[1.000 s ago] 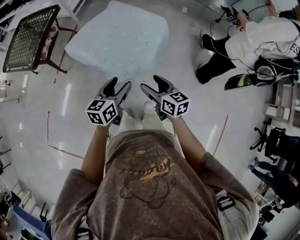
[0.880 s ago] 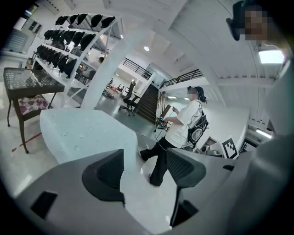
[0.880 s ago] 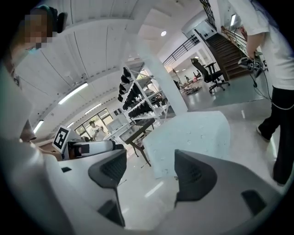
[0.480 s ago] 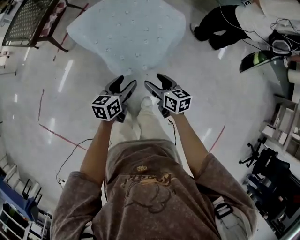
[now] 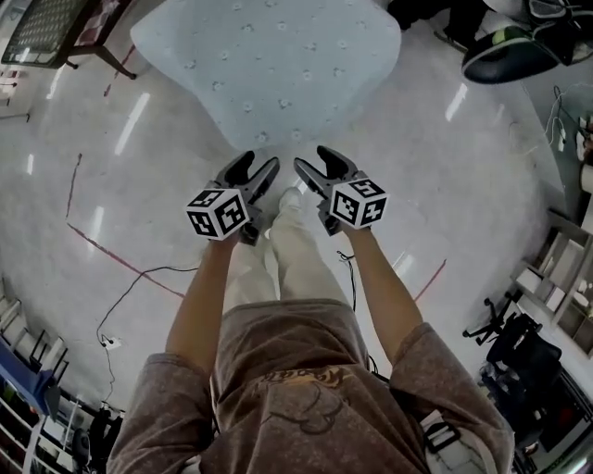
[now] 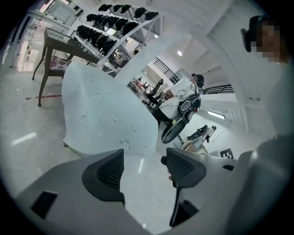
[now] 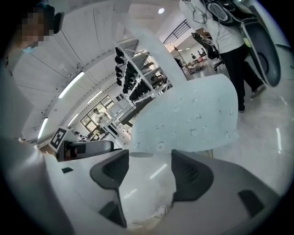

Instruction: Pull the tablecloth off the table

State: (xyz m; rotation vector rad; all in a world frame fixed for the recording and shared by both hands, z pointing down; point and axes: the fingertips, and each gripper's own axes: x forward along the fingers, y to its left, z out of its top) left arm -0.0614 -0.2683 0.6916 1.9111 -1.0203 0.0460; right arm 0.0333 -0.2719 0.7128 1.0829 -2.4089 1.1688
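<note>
A pale blue tablecloth [image 5: 269, 65] with a small flower print drapes a table ahead of me, its near corner hanging low toward the floor. My left gripper [image 5: 255, 165] and right gripper [image 5: 318, 159] are side by side just short of that corner, above my shoes, and neither touches the cloth. In the left gripper view the cloth [image 6: 101, 114] hangs beyond the left gripper [image 6: 144, 163], which holds nothing in its open jaws. In the right gripper view the cloth [image 7: 188, 117] is past the right gripper [image 7: 149, 167]; its jaws have just been closing a little, with nothing between them.
A dark mesh-topped table [image 5: 46, 28] stands at the far left. A black cable [image 5: 139, 287] and red tape lines [image 5: 111, 255] run over the glossy floor. A dark curved object [image 5: 519, 51] lies at the top right, an office chair [image 5: 514, 338] at the right. Racks of dark items [image 6: 110, 23] stand behind.
Both grippers have come down and closer to the near corner of the cloth. The covered table now fills more of the head view; the seated person at the top right has slid out of frame.
</note>
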